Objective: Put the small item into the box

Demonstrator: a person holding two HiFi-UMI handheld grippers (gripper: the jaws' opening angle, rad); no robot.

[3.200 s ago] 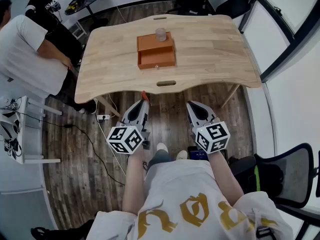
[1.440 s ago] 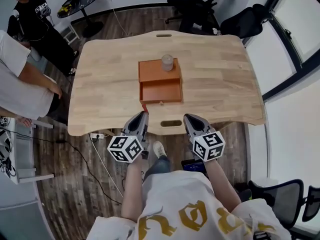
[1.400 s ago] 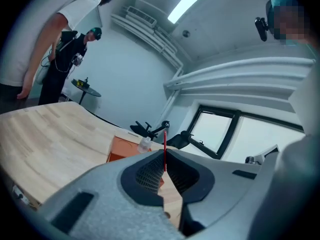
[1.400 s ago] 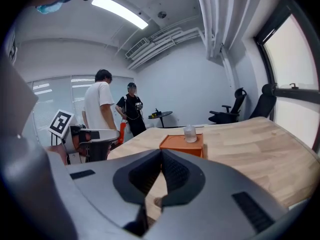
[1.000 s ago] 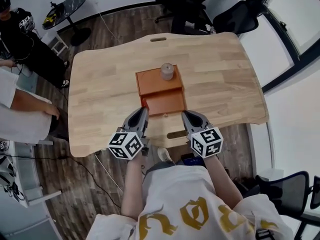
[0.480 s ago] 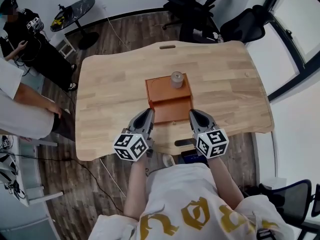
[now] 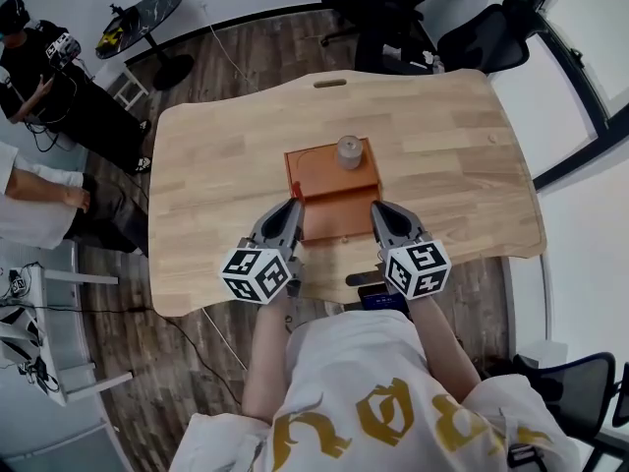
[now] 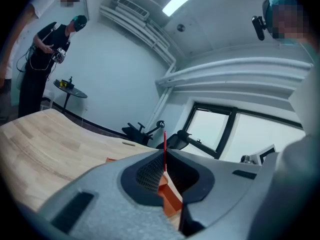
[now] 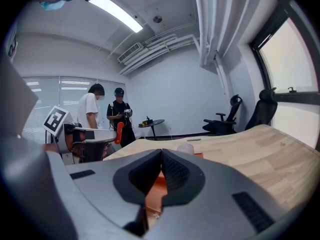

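Left tongs are pressed together on a thin red strip, which stands upright at the near left corner of the orange box on the desk. Right tongs are pressed together on nothing, at the box's near right corner.

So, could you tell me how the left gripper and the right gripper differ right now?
The left gripper is shut on a thin red strip standing up between its jaws; the right gripper is shut with nothing between them. The left gripper sits at the left front corner of the orange box, the right gripper at its right front. Both point towards the box.
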